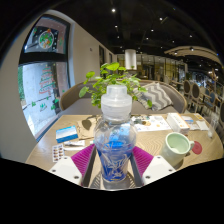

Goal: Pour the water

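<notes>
A capped water bottle [116,135] sits clamped between the gripper [115,158] fingers; next, likely carrying it to the green cup [177,143] near the desk's [150,133] right edge.

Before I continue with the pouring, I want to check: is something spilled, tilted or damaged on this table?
Nothing stands out. The water bottle stands upright between the gripper fingers, cap on, and no spill shows on the table. The green cup sits upright beyond the fingers, apart from the bottle.
</notes>
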Motion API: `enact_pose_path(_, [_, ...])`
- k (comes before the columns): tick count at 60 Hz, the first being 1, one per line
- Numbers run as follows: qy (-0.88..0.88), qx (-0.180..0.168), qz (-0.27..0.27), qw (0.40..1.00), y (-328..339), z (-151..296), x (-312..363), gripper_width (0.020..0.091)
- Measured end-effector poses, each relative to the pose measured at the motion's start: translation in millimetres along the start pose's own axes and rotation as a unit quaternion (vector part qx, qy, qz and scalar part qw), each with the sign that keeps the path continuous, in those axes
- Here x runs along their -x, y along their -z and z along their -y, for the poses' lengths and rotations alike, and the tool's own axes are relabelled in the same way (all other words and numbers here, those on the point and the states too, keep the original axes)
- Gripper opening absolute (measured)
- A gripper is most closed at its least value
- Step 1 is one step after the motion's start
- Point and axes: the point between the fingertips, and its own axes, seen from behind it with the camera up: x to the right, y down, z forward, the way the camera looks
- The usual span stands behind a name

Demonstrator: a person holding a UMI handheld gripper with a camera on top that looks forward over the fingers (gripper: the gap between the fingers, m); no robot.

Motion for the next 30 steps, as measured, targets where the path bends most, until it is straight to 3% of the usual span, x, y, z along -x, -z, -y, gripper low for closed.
enact_pose_path(4, [0.007,-0.010,-0.015,1.000,-5.9,3.1,-6.6,0.0489])
enact_pose_path(8, [0.002,-0.011,-0.014,1.000,-7.0,2.8,-4.8,0.0469])
enact_pose_path(15, [0.002,-0.008,-0.011,1.000,-1.9,1.7,-3.7,0.0367])
enact_pose_path(30, [-0.028,-0.022,0.022,0.999,22.2,33.4,5.8,0.0320])
